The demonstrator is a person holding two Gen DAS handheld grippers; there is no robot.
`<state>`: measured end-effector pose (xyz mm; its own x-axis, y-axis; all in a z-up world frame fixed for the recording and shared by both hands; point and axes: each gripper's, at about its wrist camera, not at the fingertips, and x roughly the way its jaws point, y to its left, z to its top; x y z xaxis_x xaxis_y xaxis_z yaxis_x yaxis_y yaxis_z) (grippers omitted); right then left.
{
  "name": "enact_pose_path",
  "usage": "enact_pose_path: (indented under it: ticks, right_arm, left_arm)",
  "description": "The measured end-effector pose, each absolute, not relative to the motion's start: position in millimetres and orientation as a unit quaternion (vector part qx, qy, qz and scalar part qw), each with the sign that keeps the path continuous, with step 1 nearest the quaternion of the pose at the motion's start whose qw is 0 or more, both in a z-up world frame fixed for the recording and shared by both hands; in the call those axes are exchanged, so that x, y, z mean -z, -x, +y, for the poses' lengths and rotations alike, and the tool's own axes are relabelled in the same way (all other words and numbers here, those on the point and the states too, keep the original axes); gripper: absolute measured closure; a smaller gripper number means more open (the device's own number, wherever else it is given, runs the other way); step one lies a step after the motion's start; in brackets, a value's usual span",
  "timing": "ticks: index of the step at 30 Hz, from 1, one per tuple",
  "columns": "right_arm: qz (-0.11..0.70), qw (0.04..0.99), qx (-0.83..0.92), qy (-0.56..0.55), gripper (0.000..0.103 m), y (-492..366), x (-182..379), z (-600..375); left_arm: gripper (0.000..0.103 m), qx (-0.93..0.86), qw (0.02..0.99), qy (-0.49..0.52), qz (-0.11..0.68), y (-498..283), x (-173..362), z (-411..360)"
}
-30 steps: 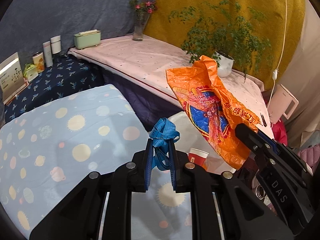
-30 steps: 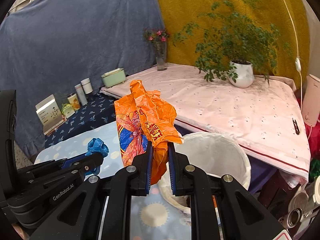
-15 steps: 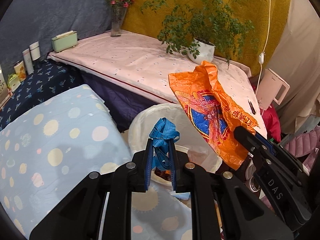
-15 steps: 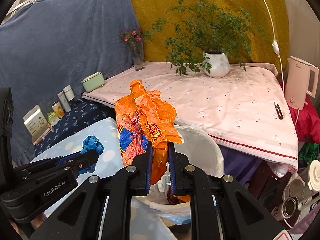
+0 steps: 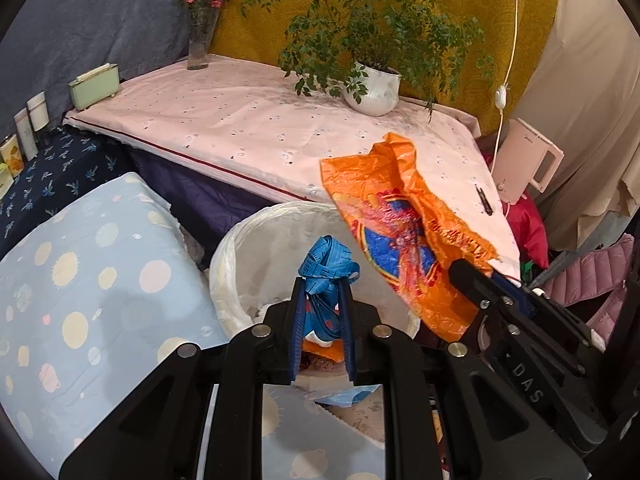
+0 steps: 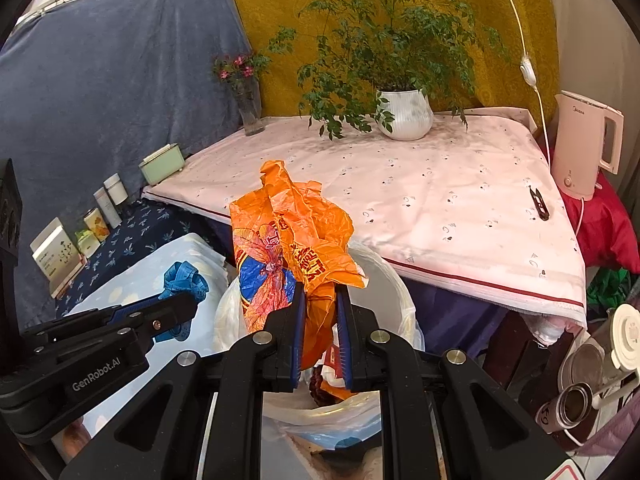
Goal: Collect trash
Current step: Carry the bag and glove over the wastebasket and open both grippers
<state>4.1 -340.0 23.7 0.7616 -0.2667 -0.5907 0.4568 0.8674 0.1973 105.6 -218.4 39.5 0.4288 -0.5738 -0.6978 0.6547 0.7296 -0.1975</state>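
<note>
Over the bin: my left claw [image 5: 322,308] pinches a knotted blue tape measure [image 5: 326,266], and my right claw [image 6: 321,320] is pressed shut on a crumpled orange plastic bag [image 6: 292,240]. Both pieces of trash hang above the mouth of the white-lined bin [image 6: 394,292], which already has wrappers at the bottom. I hold each by its lower end so the bulk stands clear of my fingers and should fall straight in when I let go. The bag is light and wide, so I judge it may drift or catch on the liner's rim. The tape, denser, should drop cleanly.

The bin sits in the gap between a pale blue cover printed with suns and dots [image 5: 80,272] and a pink-clothed surface [image 6: 400,200]. That surface carries a white potted plant [image 6: 404,120], a glass vase of pink flowers [image 6: 250,108], a mint-green box [image 6: 162,164], small black snips [image 6: 538,202] and, at its far corner, a pink kettle [image 6: 586,144]. A blue drape [image 6: 120,80] and a mustard one [image 6: 280,0] back the room.
</note>
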Motion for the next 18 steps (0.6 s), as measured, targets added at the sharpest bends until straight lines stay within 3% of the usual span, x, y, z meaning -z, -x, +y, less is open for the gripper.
enact_pose_path:
  ticks: [2, 4, 18]
  right_arm:
    - [0.287, 0.922, 0.197, -0.167, 0.089, -6, -22, -341]
    - [0.290, 0.921, 0.198, -0.168, 0.089, -8, -20, -341]
    - [0.306, 0.920, 0.184, -0.164, 0.089, -30, -8, -331]
  left_arm:
    - [0.070, 0.361, 0.845, -0.052, 0.392, -107, -39, -221]
    - [0.064, 0.358, 0.846, -0.044, 0.392, -109, -39, -219]
    - [0.057, 0.324, 0.855, -0.024, 0.404, -128, -27, -194]
